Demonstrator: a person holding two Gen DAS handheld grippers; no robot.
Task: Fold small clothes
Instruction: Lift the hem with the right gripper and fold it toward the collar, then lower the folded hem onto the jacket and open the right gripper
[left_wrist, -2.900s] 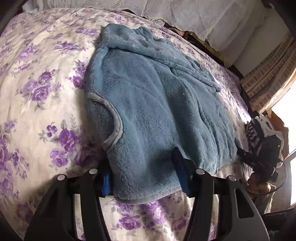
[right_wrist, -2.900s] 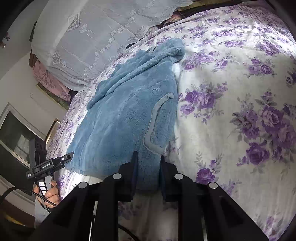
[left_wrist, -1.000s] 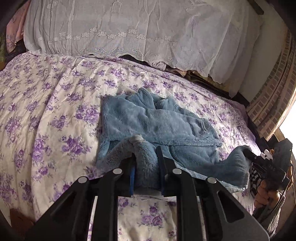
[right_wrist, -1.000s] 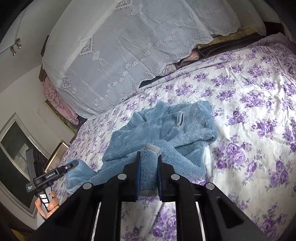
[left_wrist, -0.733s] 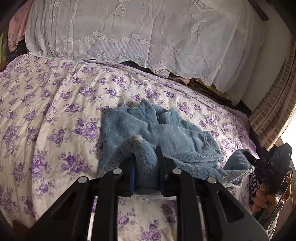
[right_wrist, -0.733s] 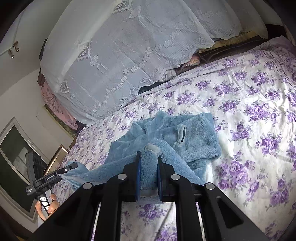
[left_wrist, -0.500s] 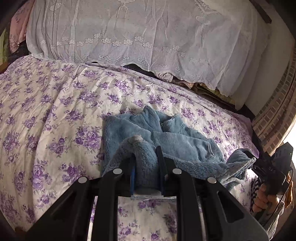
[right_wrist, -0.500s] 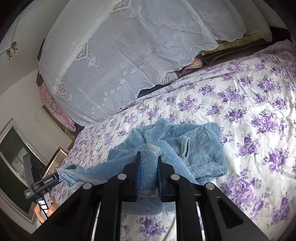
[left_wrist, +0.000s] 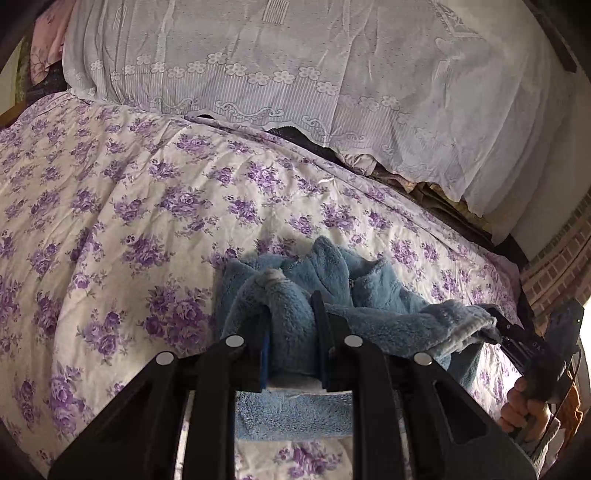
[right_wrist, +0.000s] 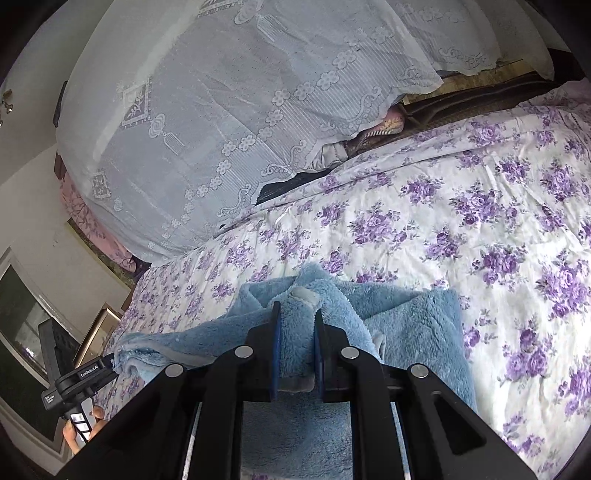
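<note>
Bed (left_wrist: 110, 206): a white cover with purple flowers spreads over the whole top; it carries the garment.
Lace cloth (left_wrist: 295, 74): white, with flower borders, draped over a high pile along the bed's far edge.
Brick wall (left_wrist: 554, 273): a strip shows beyond the bed's right edge in the left wrist view.
Fleece garment (right_wrist: 413, 332): blue and small, lying near the bed's near edge, with its near hem lifted off the cover and strung between the two tools; the far part rests bunched on the cover.
Left gripper (left_wrist: 291, 332): jaws drawn close together, clamped on a thick fold of the fleece garment, with a grey-edged tip of fleece sticking up past the fingertips.
Right gripper (right_wrist: 297, 328): jaws likewise nearly together, pinching a fold of the same garment; a grey trim end pokes above the pads.
Hands: the right hand (left_wrist: 524, 406) grips its tool's handle at the right of the left wrist view; the left hand (right_wrist: 83, 430) holds its handle at the lower left of the right wrist view.
Writing: white lettering on the left tool's body reads roughly "GenRobot.AI"; a smaller label below it is too small to read.
</note>
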